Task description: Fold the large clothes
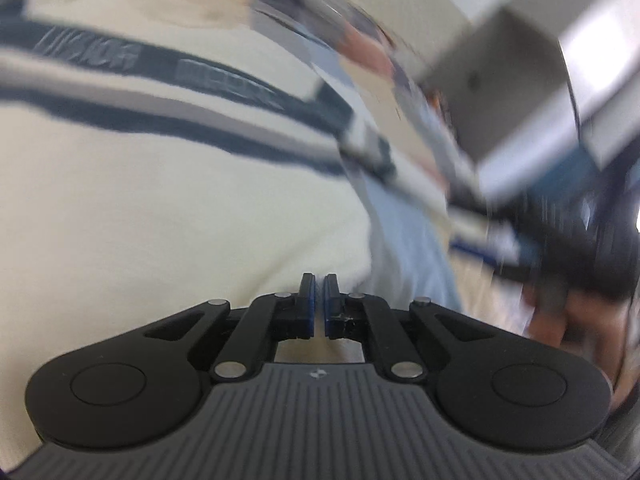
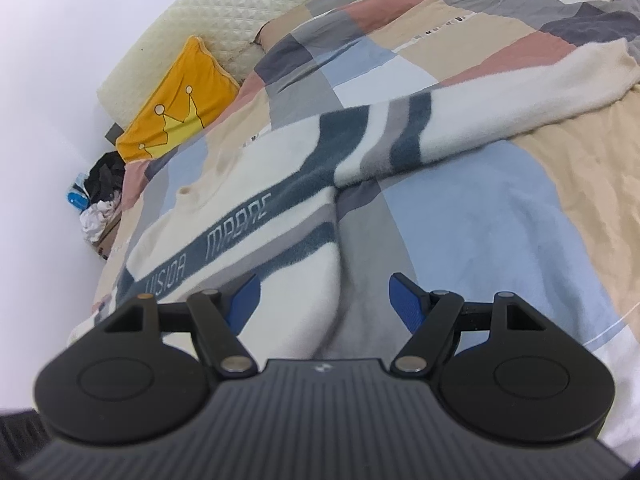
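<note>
On bed: sweater (image 2: 256, 216) hem hidden | left claw (image 1: 319, 304) view blurred | right claw (image 2: 324, 300) agape

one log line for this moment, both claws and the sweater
left claw: nearly shut, grip unclear | right claw: open over hem | sweater: flat on quilt, sleeve out

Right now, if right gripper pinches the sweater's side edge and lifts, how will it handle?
The sweater is probably floppy: it lies limp on the patchwork quilt, sleeve creased at the shoulder. Its fuzzy knit likely grips the blue pads rather than slipping. The outstretched sleeve would likely trail.
</note>
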The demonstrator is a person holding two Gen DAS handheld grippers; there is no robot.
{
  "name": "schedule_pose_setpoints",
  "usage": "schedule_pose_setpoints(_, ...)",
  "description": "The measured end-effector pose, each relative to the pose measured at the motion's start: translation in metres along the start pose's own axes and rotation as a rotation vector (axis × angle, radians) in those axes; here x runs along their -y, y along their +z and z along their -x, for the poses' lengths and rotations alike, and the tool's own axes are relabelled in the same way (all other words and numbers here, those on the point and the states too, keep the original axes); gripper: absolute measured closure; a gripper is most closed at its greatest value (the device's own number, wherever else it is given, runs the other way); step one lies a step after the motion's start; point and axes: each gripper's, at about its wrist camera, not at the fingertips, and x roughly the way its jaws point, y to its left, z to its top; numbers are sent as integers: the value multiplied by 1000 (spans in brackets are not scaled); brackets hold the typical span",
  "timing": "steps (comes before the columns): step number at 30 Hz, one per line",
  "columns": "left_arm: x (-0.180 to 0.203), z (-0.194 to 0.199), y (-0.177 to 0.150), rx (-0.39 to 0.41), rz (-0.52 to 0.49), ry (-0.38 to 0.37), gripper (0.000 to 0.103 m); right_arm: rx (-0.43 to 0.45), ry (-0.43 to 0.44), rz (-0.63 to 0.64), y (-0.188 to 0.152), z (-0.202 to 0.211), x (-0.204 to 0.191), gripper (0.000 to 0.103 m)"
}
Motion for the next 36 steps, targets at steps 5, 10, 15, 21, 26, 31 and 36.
schedule_pose_setpoints(5, -53, 11, 21, 66, 261, 8, 98, -81, 64, -11, -15, -12, -6, 29)
schedule_pose_setpoints(10, -78, 4, 25, 64, 371, 42, 98, -229, 165, -57, -39, -33, -18, 28)
schedule_pose_setpoints(15, -82, 0, 25, 56, 398, 57, 98, -392, 258, -40, -72, -59, -41, 34)
schedule_pose_setpoints(21, -88, -4, 23, 47, 425, 60, 97, -488, 395, -139, -97, -75, -60, 41)
schedule_pose_setpoints(26, -92, -2, 20, 48, 454, 49, 97, -496, 413, -196, -106, -82, -65, 49)
schedule_pose_setpoints(31, -98, 1, 20, 45, 495, 25, 93, -492, 407, -186, -110, -84, -70, 77)
schedule_pose_setpoints(36, -93, 5, 22, 56, 476, 10, 84, -456, 383, -1, -102, -63, -83, 92)
